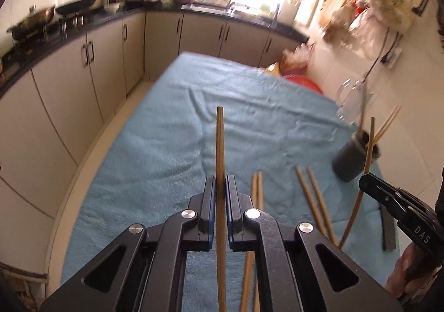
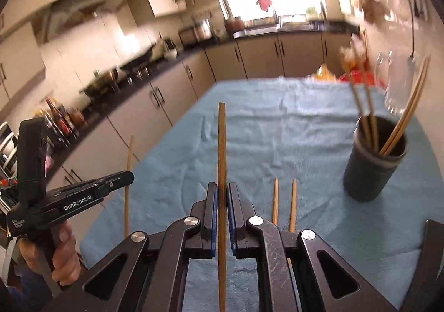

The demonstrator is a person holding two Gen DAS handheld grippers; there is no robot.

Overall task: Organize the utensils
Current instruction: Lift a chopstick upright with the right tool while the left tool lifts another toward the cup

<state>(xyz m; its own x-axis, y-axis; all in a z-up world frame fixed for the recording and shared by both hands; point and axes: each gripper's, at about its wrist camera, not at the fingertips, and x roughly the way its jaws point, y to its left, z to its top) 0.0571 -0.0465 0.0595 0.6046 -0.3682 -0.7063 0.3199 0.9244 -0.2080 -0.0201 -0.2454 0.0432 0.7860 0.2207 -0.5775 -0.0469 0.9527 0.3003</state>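
My left gripper (image 1: 221, 187) is shut on a wooden chopstick (image 1: 220, 145) that points forward above the blue cloth. My right gripper (image 2: 221, 195) is shut on another wooden chopstick (image 2: 222, 145); it also shows at the right of the left wrist view (image 1: 366, 181), with its chopstick (image 1: 366, 162). A dark cup (image 2: 374, 162) holding several chopsticks stands on the cloth to the right, also in the left wrist view (image 1: 352, 159). Loose chopsticks (image 1: 313, 201) and a second pair (image 1: 257, 192) lie on the cloth near the grippers; two show in the right wrist view (image 2: 283, 201).
The table has a blue cloth (image 1: 166, 131). A clear glass (image 2: 396, 84) stands beyond the cup. A dark flat bar (image 1: 388, 228) lies at the cloth's right edge. Kitchen cabinets and a counter with pans (image 1: 69, 7) run along the left and back.
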